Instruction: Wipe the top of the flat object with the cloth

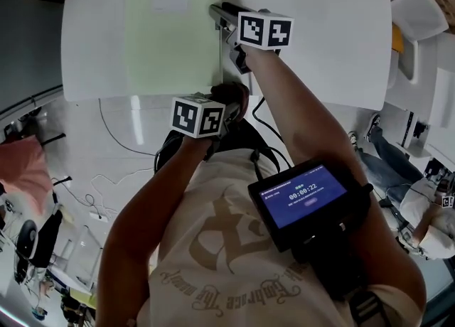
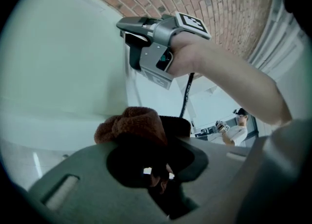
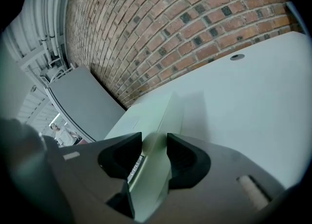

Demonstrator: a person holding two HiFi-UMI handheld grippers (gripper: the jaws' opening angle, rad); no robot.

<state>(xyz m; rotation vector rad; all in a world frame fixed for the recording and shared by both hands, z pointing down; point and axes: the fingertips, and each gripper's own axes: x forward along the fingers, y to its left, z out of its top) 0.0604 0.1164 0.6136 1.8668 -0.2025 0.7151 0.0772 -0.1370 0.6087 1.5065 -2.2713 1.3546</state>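
Observation:
The flat object (image 1: 170, 30) is a pale green folder-like slab lying on the white table (image 1: 313, 27). My right gripper (image 1: 217, 11) reaches in from the right at the slab's far right edge. In the right gripper view the slab's edge (image 3: 151, 116) fills the gap between the two dark pads, so my right gripper (image 3: 154, 145) is shut on it. My left gripper (image 1: 213, 116) hovers at the table's near edge, shut on a bunched brown cloth (image 2: 129, 125). From the left gripper view the slab (image 2: 58, 57) lies ahead and my right gripper (image 2: 127, 23) is above it.
A brick wall (image 3: 185, 28) rises behind the table. A grey panel (image 3: 83, 101) leans at the table's far left corner. White cables (image 1: 117, 141) trail on the floor by the near edge. A person (image 2: 236, 130) stands far off to the right, and white equipment (image 1: 419, 41) is beside the table.

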